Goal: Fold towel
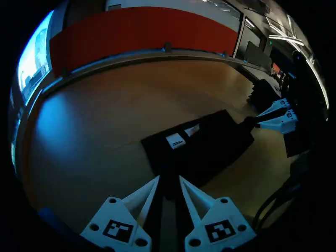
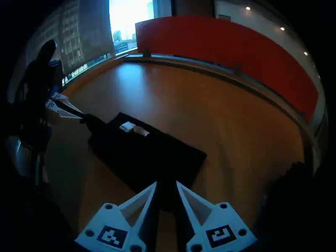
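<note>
**Black towel, pinched at both ends**

Black towel spread flat on a warm wooden surface, roughly in the middle of it and stretched between the two tools. A couple of small white labels lying on top of the cloth, near one long edge.

Left gripper view first: left gripper low in the foreground, jaws drawn in narrow and clamped on the near end of the towel, dark fabric filling the slit between them. Farther off on the right side, the other tool nipping the opposite corner, cloth pulled to a point right at its tips.

Right gripper view, same deal mirrored: right gripper at the bottom, jaws narrow, squeezing its own end of the towel. Off to the left, the left gripper again, biting the far corner, with the dark shape of a person behind it.

Background stuff: long red panel running along the far side of the surface, plus a bright window with buildings outside.
</note>
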